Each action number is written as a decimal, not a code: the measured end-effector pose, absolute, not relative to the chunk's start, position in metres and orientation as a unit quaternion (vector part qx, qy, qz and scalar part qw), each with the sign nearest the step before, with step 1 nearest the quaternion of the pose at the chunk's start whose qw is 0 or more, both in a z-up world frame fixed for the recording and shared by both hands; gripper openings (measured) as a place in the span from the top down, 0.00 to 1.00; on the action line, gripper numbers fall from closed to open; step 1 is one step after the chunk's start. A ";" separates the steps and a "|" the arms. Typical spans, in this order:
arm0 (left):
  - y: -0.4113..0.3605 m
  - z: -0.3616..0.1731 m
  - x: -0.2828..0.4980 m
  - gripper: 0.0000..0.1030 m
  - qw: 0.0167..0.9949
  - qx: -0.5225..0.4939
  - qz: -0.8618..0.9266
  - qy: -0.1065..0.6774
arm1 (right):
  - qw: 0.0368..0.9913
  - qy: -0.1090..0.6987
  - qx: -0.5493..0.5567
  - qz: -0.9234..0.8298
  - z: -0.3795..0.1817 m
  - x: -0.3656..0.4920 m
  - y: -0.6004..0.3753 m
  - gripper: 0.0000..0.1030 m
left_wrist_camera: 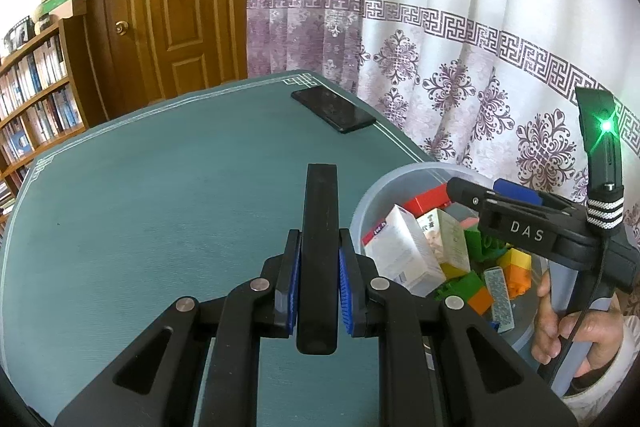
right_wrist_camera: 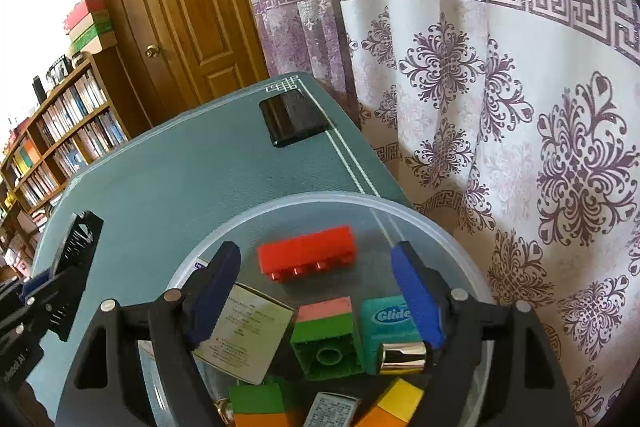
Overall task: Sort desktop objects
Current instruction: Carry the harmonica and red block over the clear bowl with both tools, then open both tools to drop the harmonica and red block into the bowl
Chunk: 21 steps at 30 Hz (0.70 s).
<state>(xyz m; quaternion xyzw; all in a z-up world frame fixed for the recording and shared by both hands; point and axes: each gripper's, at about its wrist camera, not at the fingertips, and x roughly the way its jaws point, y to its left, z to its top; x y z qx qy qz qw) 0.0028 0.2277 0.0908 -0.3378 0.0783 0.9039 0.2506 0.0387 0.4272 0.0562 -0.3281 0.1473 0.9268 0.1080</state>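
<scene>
My left gripper [left_wrist_camera: 319, 281] is shut on a long black flat bar [left_wrist_camera: 319, 227], held upright above the teal table; the bar also shows at the left of the right wrist view [right_wrist_camera: 72, 263]. My right gripper [right_wrist_camera: 316, 291] is open and empty, hovering over a translucent round bin [right_wrist_camera: 448, 235]. The bin holds a red brick [right_wrist_camera: 308, 259], a green-and-pink brick [right_wrist_camera: 326, 331], a teal Glide floss box [right_wrist_camera: 384, 319], a grey printed carton [right_wrist_camera: 248, 335] and several other coloured bricks. In the left wrist view the bin [left_wrist_camera: 376, 195] sits right of my left gripper, with the right gripper [left_wrist_camera: 496, 197] over it.
A black phone [left_wrist_camera: 334, 109] lies near the far right corner of the teal table [left_wrist_camera: 160, 207]; it also shows in the right wrist view [right_wrist_camera: 294, 121]. A patterned curtain [right_wrist_camera: 500, 107] hangs just past the table's right edge. A wooden door and a bookshelf stand behind.
</scene>
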 end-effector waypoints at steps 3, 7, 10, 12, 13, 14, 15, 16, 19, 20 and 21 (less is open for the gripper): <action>0.230 0.089 0.004 0.82 0.255 -0.341 0.902 0.079 | 0.111 0.146 -0.325 0.928 0.058 0.041 0.429 0.21; 0.236 0.088 0.009 0.82 0.268 -0.345 0.897 0.077 | 0.122 0.145 -0.321 0.928 0.058 0.048 0.433 0.21; 0.242 0.088 0.013 0.82 0.279 -0.347 0.892 0.077 | 0.136 0.137 -0.319 0.928 0.057 0.055 0.437 0.21; 0.247 0.088 0.017 0.82 0.288 -0.347 0.889 0.076 | 0.146 0.134 -0.316 0.928 0.058 0.061 0.441 0.21; 0.250 0.088 0.018 0.82 0.293 -0.348 0.888 0.075 | 0.153 0.133 -0.314 0.928 0.058 0.065 0.444 0.21; 0.253 0.088 0.021 0.82 0.299 -0.348 0.886 0.074 | 0.158 0.133 -0.311 0.928 0.058 0.068 0.446 0.21; 0.256 0.088 0.023 0.82 0.303 -0.347 0.884 0.074 | 0.165 0.134 -0.308 0.927 0.059 0.071 0.449 0.21; 0.259 0.087 0.026 0.82 0.309 -0.347 0.882 0.074 | 0.174 0.135 -0.304 0.927 0.059 0.076 0.453 0.21; 0.270 0.086 0.034 0.82 0.329 -0.350 0.874 0.073 | 0.186 0.140 -0.297 0.926 0.061 0.085 0.461 0.21; 0.274 0.086 0.037 0.82 0.335 -0.350 0.872 0.075 | 0.188 0.142 -0.296 0.926 0.061 0.086 0.463 0.21; 0.279 0.085 0.041 0.82 0.343 -0.348 0.869 0.079 | 0.189 0.145 -0.294 0.926 0.061 0.088 0.466 0.21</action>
